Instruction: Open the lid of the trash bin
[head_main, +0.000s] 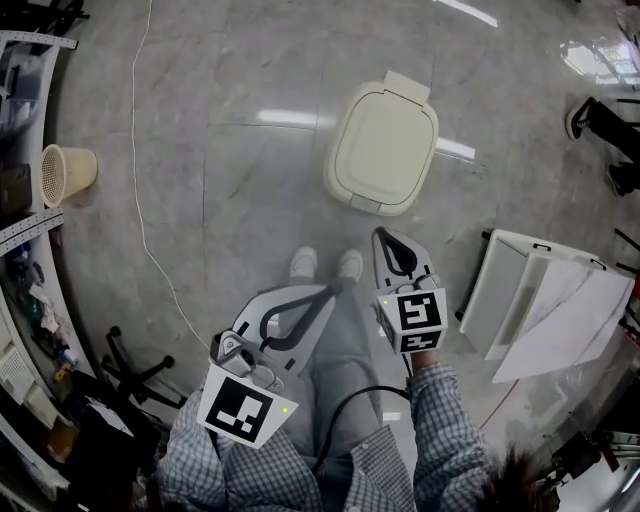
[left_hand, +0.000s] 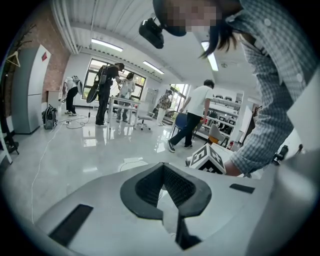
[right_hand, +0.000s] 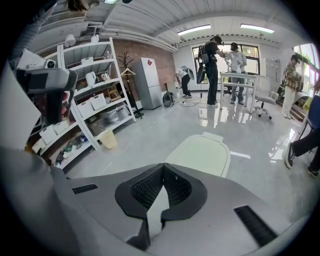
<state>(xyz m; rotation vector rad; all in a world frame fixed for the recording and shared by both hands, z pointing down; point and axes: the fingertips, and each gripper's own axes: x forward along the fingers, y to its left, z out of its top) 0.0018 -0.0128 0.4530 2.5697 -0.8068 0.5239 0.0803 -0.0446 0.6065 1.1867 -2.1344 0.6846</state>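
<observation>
My left hand-held gripper (head_main: 328, 290) and right hand-held gripper (head_main: 381, 234) are both closed, nothing in them. Trash bin (head_main: 372, 204) sits on the floor (head_main: 230, 200) just ahead, lid (head_main: 385, 140) down.

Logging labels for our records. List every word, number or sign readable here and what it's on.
No readable text anywhere.
Left cube, right cube: square marker patterns, not text.
Fridge sticker: red, too small to read.
Bin lid: no print visible.
</observation>
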